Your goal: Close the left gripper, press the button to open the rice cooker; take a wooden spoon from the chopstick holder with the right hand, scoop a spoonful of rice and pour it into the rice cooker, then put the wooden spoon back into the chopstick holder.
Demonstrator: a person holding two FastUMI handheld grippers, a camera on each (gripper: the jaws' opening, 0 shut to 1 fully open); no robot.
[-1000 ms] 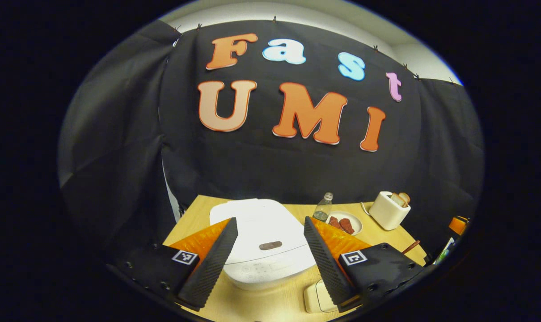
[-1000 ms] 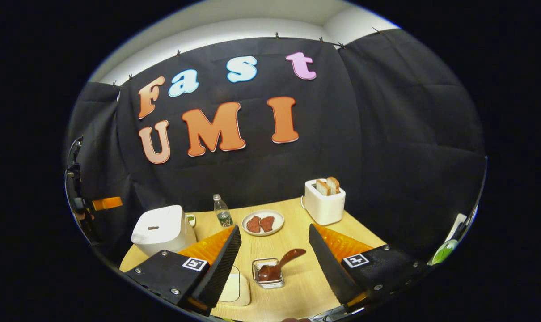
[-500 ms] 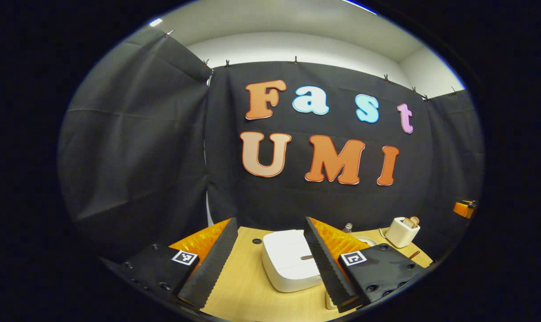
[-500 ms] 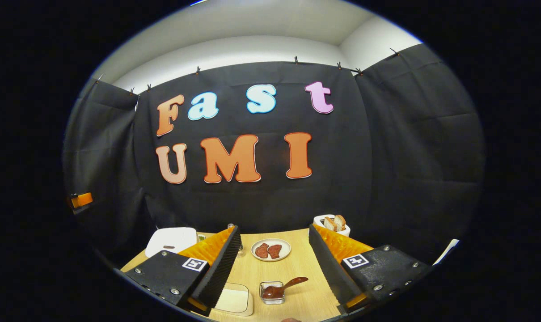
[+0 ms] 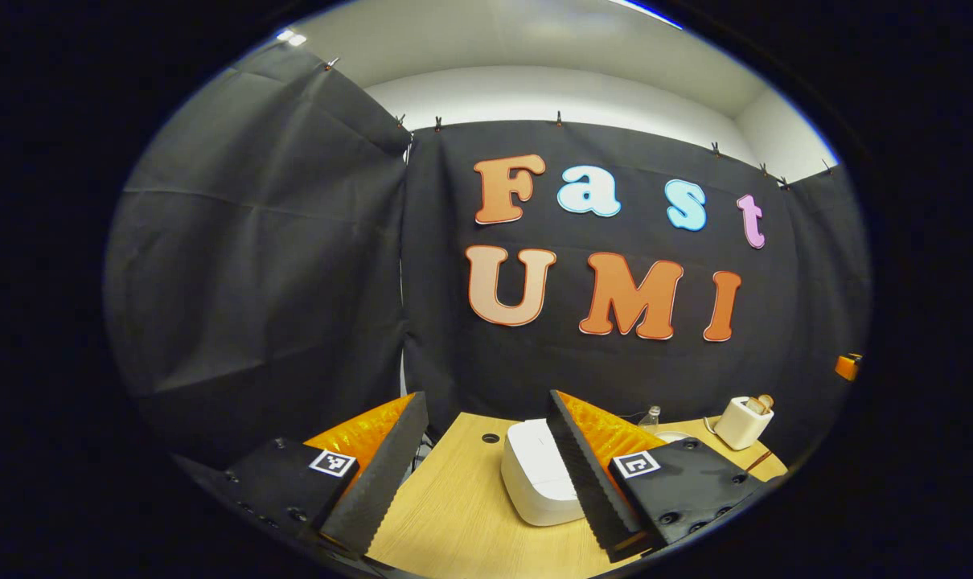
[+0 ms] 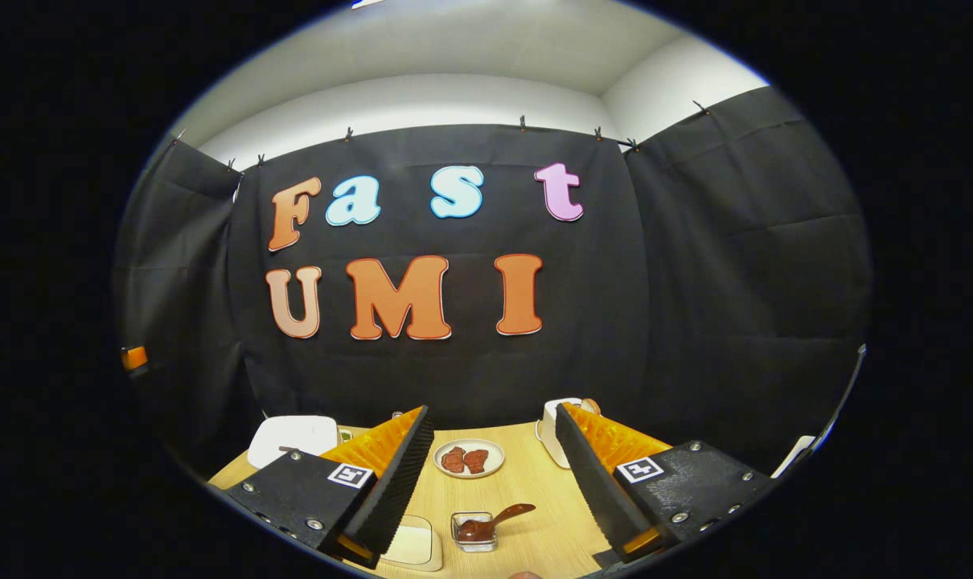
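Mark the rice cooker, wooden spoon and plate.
rice cooker (image 5: 535, 474), left gripper view, lid top.
wooden spoon (image 6: 509, 512), right gripper view, handle.
plate (image 6: 495, 456), right gripper view, bare rim.

In the left gripper view a finger of the left gripper covers the right part of the rice cooker, and its button cannot be made out. In the right gripper view the toaster stands half behind a finger of the right gripper, the wooden spoon hides its bowl inside the chopstick holder, and the pale container is cut by the picture's lower edge.
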